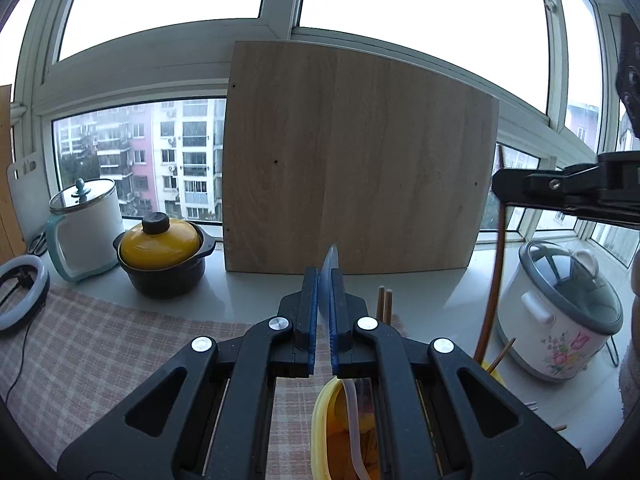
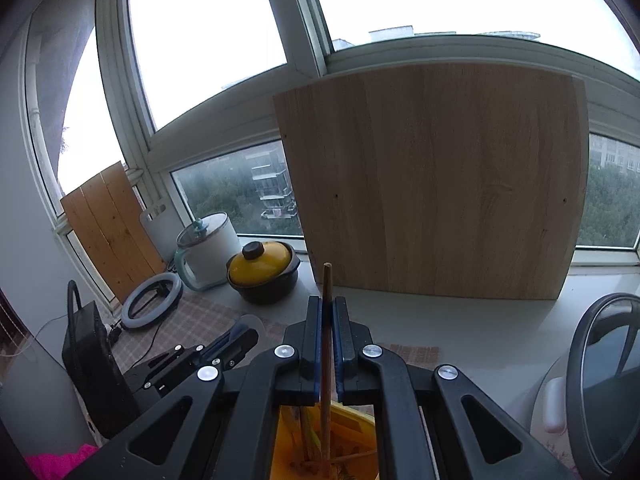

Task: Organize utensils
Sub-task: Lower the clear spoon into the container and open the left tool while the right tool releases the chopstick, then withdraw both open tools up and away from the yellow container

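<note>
Left claw (image 1: 325,280) clamped on translucent plastic spoon (image 1: 330,264), right claw (image 2: 328,312) on brown wooden chopstick (image 2: 327,320); best lowered upright into yellow plastic holder (image 1: 320,420).

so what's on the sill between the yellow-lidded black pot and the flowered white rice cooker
The big pale wooden board leaning on the window stands between the yellow-lidded black pot and flowered white rice cooker, clearest in the left wrist view.

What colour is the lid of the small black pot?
Yellow lid with a black knob; the left wrist view shows it best.
</note>
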Tool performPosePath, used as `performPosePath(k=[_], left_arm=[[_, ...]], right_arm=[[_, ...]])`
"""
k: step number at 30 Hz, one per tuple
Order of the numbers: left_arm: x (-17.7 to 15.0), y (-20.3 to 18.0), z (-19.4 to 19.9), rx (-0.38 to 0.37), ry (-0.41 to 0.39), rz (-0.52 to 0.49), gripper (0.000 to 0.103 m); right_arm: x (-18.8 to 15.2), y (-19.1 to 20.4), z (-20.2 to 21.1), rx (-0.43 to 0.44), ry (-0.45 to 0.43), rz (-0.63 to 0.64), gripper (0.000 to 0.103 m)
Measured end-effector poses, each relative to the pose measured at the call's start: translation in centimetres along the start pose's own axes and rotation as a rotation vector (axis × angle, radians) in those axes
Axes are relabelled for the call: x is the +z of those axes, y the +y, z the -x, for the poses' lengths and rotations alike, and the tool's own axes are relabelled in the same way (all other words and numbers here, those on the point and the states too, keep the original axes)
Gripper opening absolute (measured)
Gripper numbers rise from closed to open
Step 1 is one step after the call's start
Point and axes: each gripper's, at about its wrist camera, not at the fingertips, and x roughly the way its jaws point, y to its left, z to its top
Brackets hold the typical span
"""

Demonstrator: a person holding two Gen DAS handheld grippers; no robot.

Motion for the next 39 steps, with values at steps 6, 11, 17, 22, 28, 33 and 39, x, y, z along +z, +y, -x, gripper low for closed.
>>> performPosePath(k=[6,11,17,22,28,33,39], left_arm=[[-0.5,-0.3,0.3,-0.026,0.025,-0.006,0.002],[-0.9,-0.2,0.6,-0.043,0.055,0.005,0.002],[-1.1,0.2,1.2,-0.075,0.085,0.04,0.002],[-1.0,0.5,1.7,-0.099,0.109,0.056,0.002],[-1.1,0.7,2.8,-0.112,0.12,0.06,0.023],[-1.0,0.9,4.0,-0.125,0.115,0.062,0.027],[-0.9,1.3,5.6,-0.126,0.11,0.053,0.027]], right_arm=[[-0.9,-0.2,-1.0,0.019,0.032,-0.01,0.002],[-1.9,-0.2,-1.2,0.021,0.055,-0.012,0.002],[-2.9,-0.7,-1.6,0.012,0.083,-0.038,0.002],[-3.7,-1.4,-1.5,0.004,0.098,-0.071,0.002],[-4.5,-1.8,-0.8,0.001,0.102,-0.092,0.01],[-4.9,-1.5,0.2,-0.012,0.095,-0.089,0.029],[-5.2,-0.6,1.6,-0.025,0.083,-0.084,0.029]])
